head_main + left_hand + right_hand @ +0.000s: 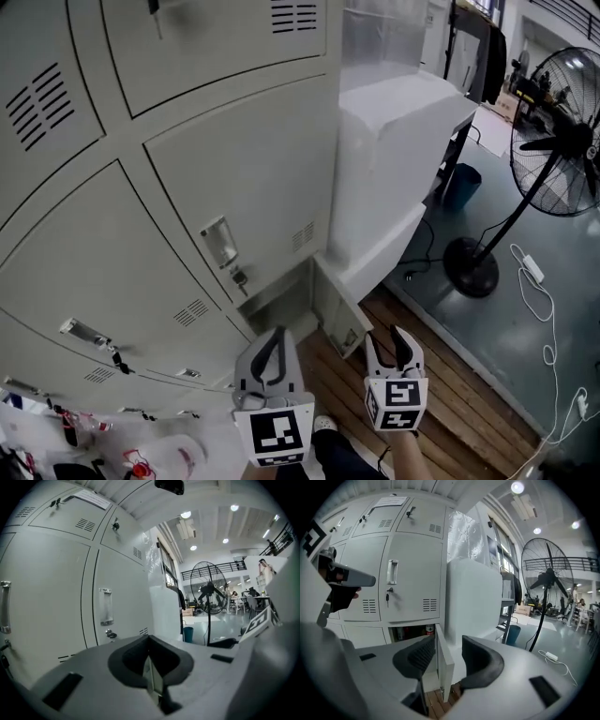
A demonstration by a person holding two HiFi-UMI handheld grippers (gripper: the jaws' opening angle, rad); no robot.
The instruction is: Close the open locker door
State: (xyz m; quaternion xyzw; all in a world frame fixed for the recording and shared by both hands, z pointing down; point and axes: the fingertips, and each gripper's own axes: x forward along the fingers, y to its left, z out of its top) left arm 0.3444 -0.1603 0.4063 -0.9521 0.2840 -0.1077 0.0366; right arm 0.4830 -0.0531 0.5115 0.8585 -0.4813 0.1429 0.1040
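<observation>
Seeing the locker door [336, 314] [443, 667] standing open at the bottom right corner of the lockers [141, 234], jutting out over the wooden floor [455, 375]. Holding the right gripper [394, 337] [449, 645] low, near that door, jaws spread wide and gripping nothing, the door's edge lining up between them. Carrying the left gripper [274, 339] [149, 644] alongside, jaws pressed together, empty.

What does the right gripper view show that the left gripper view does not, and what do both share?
Only the right gripper view: the open locker door, edge-on, seen through the gap between the apart jaws of the right gripper, and the open compartment beside it. Only the left gripper view: the left gripper seen along its own jaws, together with nothing between. Both: closed grey lockers, the white block beside them and the standing fan.
</observation>
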